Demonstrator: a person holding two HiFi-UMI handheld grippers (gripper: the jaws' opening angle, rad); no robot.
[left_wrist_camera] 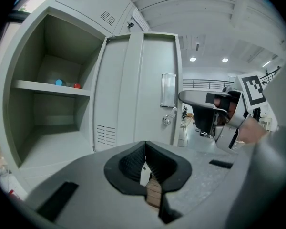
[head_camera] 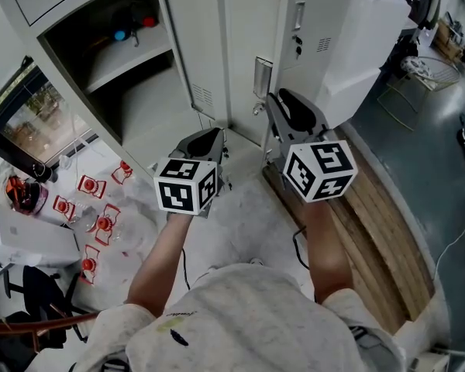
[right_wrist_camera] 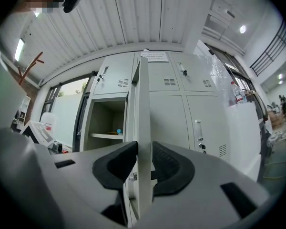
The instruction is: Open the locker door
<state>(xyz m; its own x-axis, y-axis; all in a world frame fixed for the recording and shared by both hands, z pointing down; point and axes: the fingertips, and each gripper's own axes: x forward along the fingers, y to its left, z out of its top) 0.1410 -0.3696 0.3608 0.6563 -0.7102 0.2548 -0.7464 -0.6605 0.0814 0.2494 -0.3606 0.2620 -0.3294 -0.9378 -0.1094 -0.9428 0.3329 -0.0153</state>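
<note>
The tall pale-grey sheet-metal locker door [right_wrist_camera: 143, 104] is seen standing ajar, its free edge clamped by the right claw [right_wrist_camera: 144, 151]. It is judged stiff, light and smooth, and best gripped at that edge. The left claw [left_wrist_camera: 144, 147] is closed on nothing. On the open locker's upper shelf [left_wrist_camera: 38, 86] a small blue thing [left_wrist_camera: 59, 82] and a small red thing [left_wrist_camera: 76, 85] are kept.

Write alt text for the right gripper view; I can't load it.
The right tool is clamped on the free edge of the open locker door, which runs edge-on up the middle between its jaws. Left of the door an open compartment holds a shelf; closed lockers stand to the right.
</note>
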